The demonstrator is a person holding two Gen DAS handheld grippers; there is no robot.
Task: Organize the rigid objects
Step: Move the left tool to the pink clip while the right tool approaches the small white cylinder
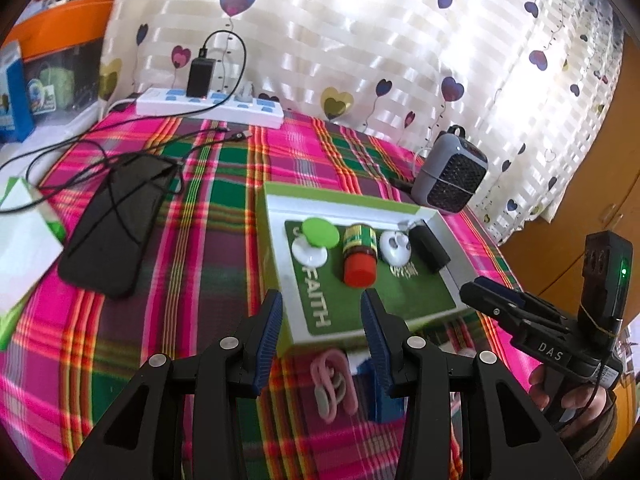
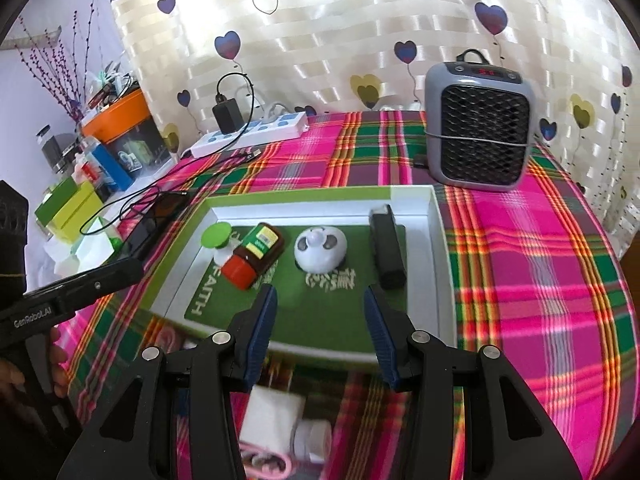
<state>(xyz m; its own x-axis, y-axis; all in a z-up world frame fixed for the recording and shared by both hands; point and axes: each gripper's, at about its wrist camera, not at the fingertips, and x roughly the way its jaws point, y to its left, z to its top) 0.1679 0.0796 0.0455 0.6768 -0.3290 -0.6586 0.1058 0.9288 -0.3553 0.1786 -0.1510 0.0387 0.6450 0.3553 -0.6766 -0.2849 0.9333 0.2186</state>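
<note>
Shallow box, four items loaded; two grippers above its near edge.

The green-rimmed box [image 2: 438, 240] sits on the plaid cloth [image 2: 540, 280] and holds four items in one row: one white bottle with a green cap [image 2: 218, 240], one brown jar with a red lid [image 2: 252, 256], one white round case [image 2: 320, 250], one black bar [image 2: 386, 246]. The jar lies on its side, long axis diagonal, red lid toward the near left. The bar's long axis runs front to back. Left gripper [image 1: 322, 336] and right gripper [image 2: 320, 328]: jaws moderately wide, nothing between them.
</note>
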